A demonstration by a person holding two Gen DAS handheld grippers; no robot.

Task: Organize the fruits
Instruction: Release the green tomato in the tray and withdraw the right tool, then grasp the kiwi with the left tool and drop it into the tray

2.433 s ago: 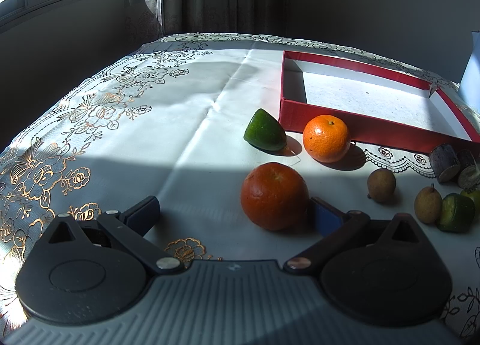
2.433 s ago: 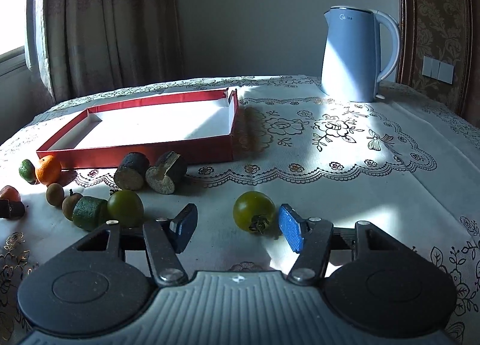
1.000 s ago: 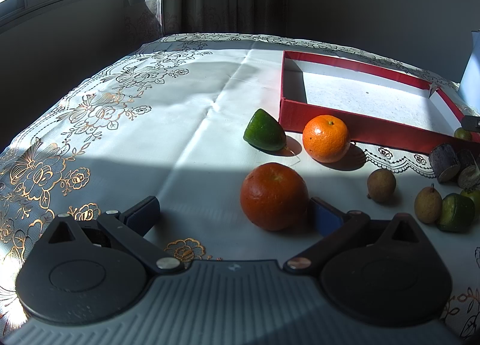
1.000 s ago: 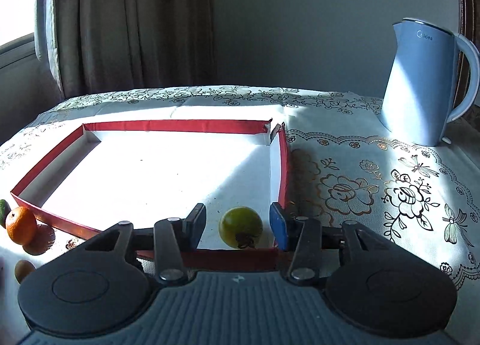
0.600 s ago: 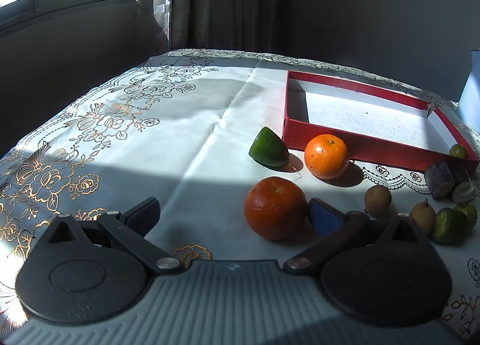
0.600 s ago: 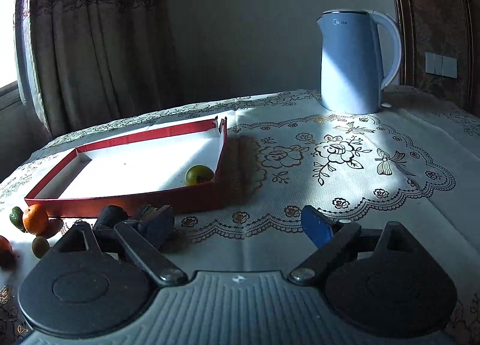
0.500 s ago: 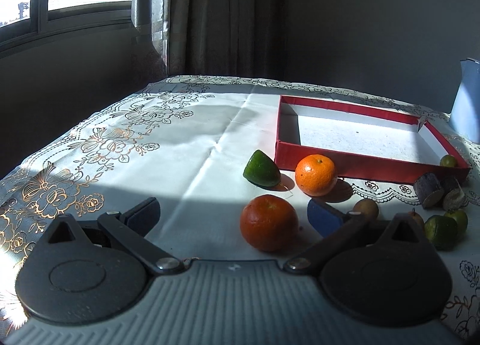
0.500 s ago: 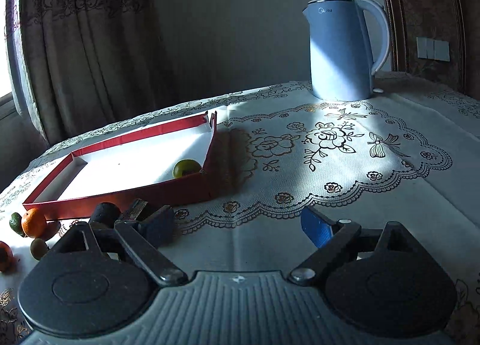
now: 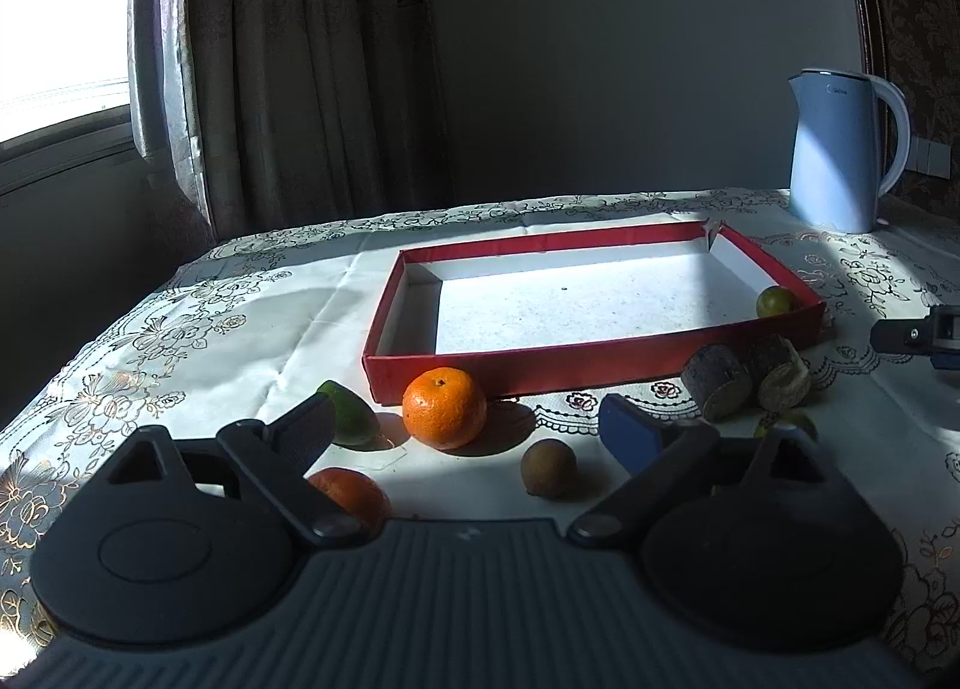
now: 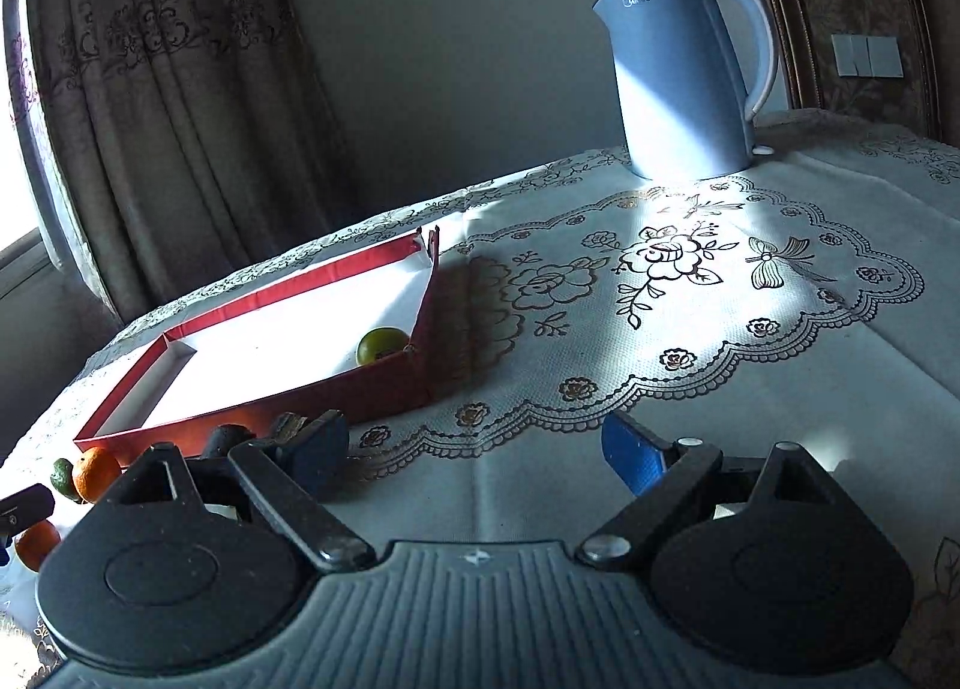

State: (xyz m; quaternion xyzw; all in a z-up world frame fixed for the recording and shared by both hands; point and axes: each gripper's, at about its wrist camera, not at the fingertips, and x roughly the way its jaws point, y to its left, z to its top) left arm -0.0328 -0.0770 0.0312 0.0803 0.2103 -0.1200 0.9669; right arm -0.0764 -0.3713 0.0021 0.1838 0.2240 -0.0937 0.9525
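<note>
Left wrist view is showing a green fruit (image 9: 774,301) lying in the near right corner of the red tray (image 9: 558,360), against its wall. A small orange (image 9: 444,406) is sitting just outside the tray's front wall, beside a green wedge (image 9: 354,421); a larger orange (image 9: 350,495) is partly hiding behind the left gripper (image 9: 465,431), whose jaws are standing spread and holding nothing. The right gripper (image 10: 477,446) is likewise hovering spread over the desk (image 10: 690,365). Two dark, perhaps cut, fruit pieces (image 9: 717,381) are lying near the kettle (image 10: 684,77) side.
</note>
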